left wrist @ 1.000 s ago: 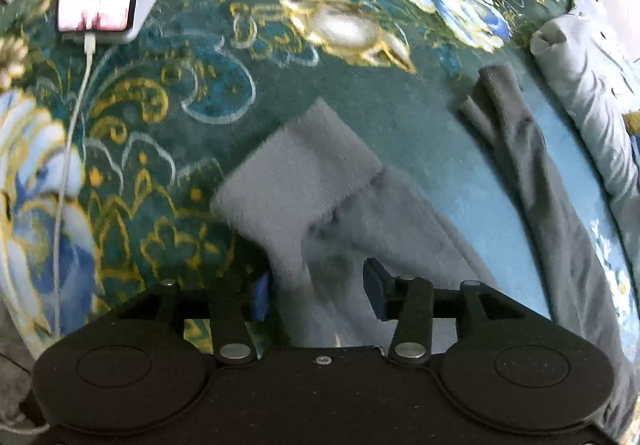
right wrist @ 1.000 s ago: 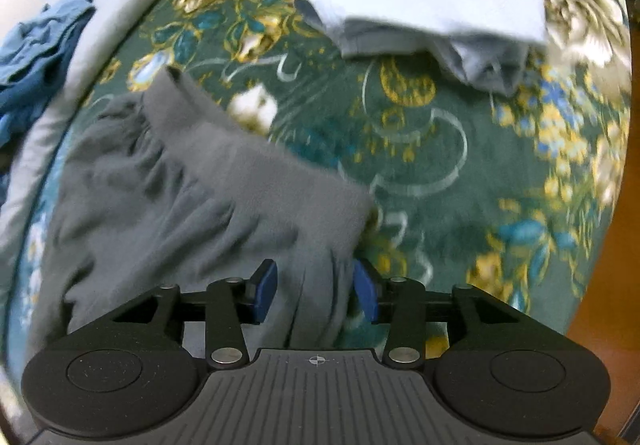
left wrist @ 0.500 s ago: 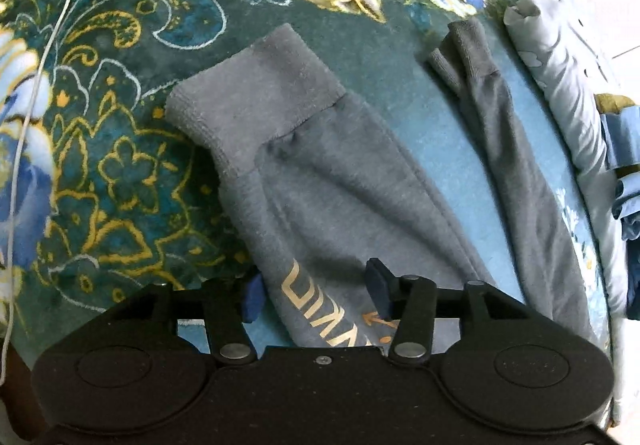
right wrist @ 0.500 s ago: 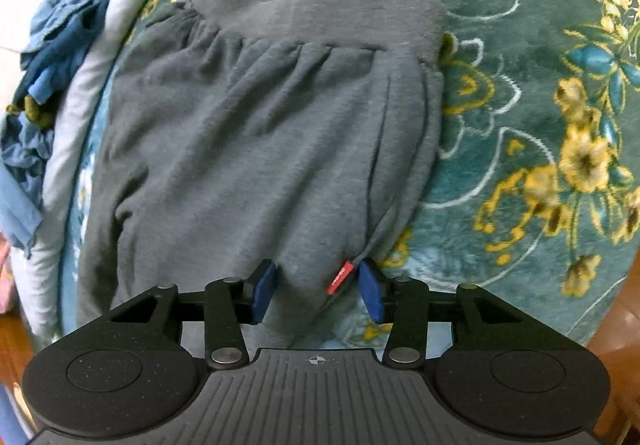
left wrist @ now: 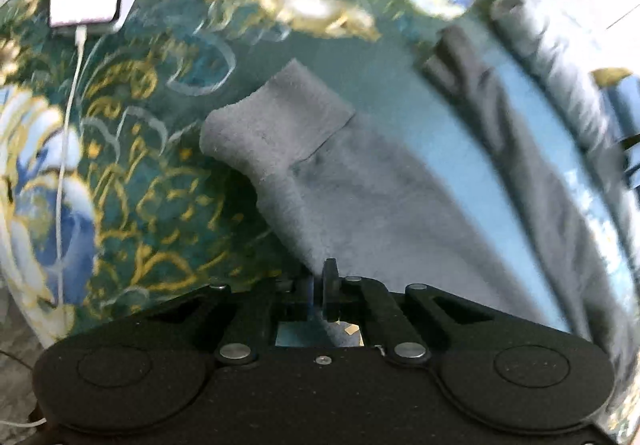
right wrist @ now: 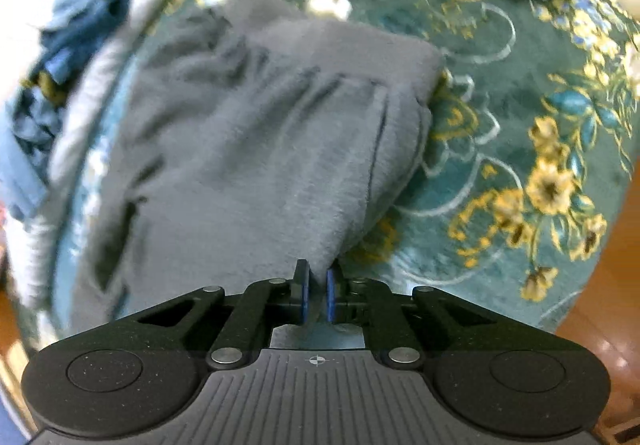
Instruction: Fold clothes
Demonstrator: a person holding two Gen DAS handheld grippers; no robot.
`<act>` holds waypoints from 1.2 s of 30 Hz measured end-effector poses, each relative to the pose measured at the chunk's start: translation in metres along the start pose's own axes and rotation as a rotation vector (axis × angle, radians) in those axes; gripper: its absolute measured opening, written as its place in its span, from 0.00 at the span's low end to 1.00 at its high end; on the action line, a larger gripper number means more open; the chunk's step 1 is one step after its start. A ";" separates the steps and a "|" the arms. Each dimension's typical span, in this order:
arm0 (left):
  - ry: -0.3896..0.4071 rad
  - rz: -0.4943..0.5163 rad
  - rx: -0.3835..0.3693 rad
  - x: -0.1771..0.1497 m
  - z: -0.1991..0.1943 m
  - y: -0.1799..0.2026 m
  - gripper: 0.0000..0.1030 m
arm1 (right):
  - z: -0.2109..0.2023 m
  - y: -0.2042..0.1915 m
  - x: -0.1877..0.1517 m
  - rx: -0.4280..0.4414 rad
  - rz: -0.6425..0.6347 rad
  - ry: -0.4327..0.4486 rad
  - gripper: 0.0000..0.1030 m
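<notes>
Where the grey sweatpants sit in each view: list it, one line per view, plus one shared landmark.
Left wrist view: grey sweatpants run centre to lower right, one cuffed leg pinched in the left tool.
Right wrist view: waistband end fills the centre-left, an edge pinched in the right tool.
Shared landmark: the green flowered carpet under them.

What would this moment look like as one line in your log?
task: fold clothes | left tool: shut on grey sweatpants leg edge | right tool: shut on waist-side edge | surface: floral blanket | views: motion-blurred
</notes>
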State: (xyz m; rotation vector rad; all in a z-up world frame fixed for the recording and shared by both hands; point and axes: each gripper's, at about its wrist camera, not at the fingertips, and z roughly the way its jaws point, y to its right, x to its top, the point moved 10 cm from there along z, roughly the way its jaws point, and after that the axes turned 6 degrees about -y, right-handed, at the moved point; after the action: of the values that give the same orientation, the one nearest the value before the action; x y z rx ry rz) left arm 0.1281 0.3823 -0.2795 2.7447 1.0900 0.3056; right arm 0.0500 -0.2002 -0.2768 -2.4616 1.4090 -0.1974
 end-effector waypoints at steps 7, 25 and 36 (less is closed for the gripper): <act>-0.038 0.040 0.044 -0.006 0.014 -0.009 0.04 | 0.023 0.005 -0.002 -0.060 -0.012 -0.017 0.07; -0.032 0.039 0.083 0.001 -0.045 -0.003 0.63 | -0.075 -0.014 0.007 -0.157 -0.044 0.124 0.60; 0.172 0.030 -0.110 0.027 -0.113 0.068 0.86 | -0.136 -0.093 0.070 0.002 -0.268 0.261 0.98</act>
State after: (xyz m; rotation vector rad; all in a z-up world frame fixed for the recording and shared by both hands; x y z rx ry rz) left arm 0.1631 0.3617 -0.1517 2.6789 1.0378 0.5976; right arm 0.1263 -0.2414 -0.1204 -2.6934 1.1607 -0.5973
